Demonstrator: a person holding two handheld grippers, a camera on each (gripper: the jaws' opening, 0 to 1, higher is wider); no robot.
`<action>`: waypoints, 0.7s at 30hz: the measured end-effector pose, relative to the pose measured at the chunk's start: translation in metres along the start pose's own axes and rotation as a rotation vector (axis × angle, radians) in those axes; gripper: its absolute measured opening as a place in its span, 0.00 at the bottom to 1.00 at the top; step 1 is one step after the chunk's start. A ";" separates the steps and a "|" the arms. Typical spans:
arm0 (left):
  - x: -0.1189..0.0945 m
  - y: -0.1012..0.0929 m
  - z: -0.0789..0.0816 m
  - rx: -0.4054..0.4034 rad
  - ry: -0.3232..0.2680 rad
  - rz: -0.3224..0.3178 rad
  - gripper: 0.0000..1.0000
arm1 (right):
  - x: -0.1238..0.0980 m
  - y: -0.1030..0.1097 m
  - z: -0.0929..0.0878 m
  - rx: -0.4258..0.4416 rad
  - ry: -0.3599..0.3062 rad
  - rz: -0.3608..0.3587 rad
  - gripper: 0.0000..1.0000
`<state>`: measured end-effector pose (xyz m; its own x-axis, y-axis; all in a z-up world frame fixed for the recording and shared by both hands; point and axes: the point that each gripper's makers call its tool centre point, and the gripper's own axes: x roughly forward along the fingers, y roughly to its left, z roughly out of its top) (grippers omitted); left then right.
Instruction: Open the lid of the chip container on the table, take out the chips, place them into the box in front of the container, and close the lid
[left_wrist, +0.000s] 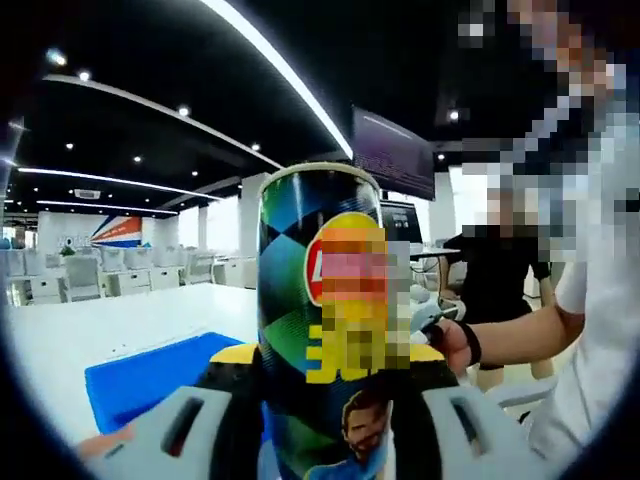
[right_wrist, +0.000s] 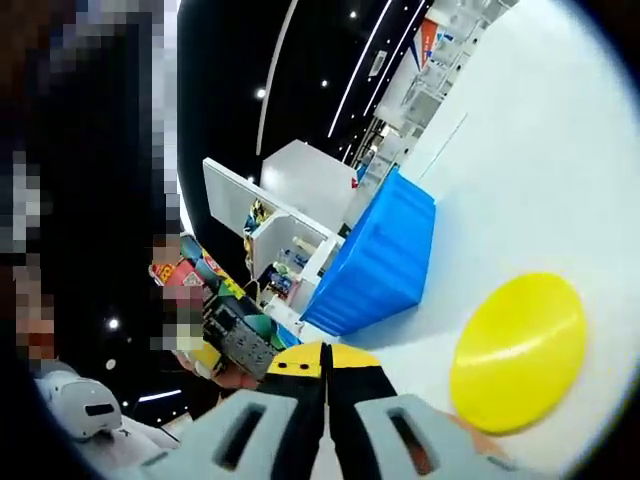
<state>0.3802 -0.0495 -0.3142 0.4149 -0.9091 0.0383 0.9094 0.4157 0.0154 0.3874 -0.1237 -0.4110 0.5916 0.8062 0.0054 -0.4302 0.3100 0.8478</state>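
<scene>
Left gripper (left_wrist: 320, 425) is clamped on the chip container (left_wrist: 322, 320): both jaws bear on the can's lower body, and the can stands upright between them. Its top rim looks open, no lid on it. The yellow lid (right_wrist: 517, 350) lies flat on the white table (right_wrist: 530, 160), just right of the right gripper (right_wrist: 327, 425).

Right gripper's jaws are pressed together with nothing between them. It is rolled hard, so the table reads nearly vertical in its view.

The blue box (right_wrist: 385, 262) sits on the table beyond the right gripper, near the lid but apart from it. In the left gripper view it is low and to the left of the can (left_wrist: 140, 385).

Judgement: the lid is off and the step in hand is getting the chips out.
- Keep the left grip low and firm, so the can doesn't twist.
- Bring the mouth over the blue box before tipping, and tip slowly.
- Cannot tell the chip level from here.
- If the right gripper reaches in, open it narrowly and grip lightly; chips crack.
- Leave the lid where it is, within reach for closing.

A person (left_wrist: 500, 290) stands to the right of the can, off the work path.
</scene>
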 end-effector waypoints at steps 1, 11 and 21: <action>0.000 0.001 0.001 -0.007 -0.011 0.004 0.50 | 0.000 0.000 0.000 -0.002 0.000 0.000 0.02; -0.005 0.012 -0.010 -0.021 -0.054 0.091 0.50 | 0.000 -0.002 0.002 -0.017 -0.014 -0.003 0.02; -0.003 0.007 -0.020 -0.037 -0.096 0.087 0.50 | 0.001 -0.001 -0.001 -0.037 -0.006 -0.002 0.02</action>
<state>0.3861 -0.0441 -0.3342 0.4889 -0.8620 0.1336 0.8714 0.4898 -0.0286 0.3876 -0.1227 -0.4120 0.5965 0.8026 0.0068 -0.4536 0.3301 0.8278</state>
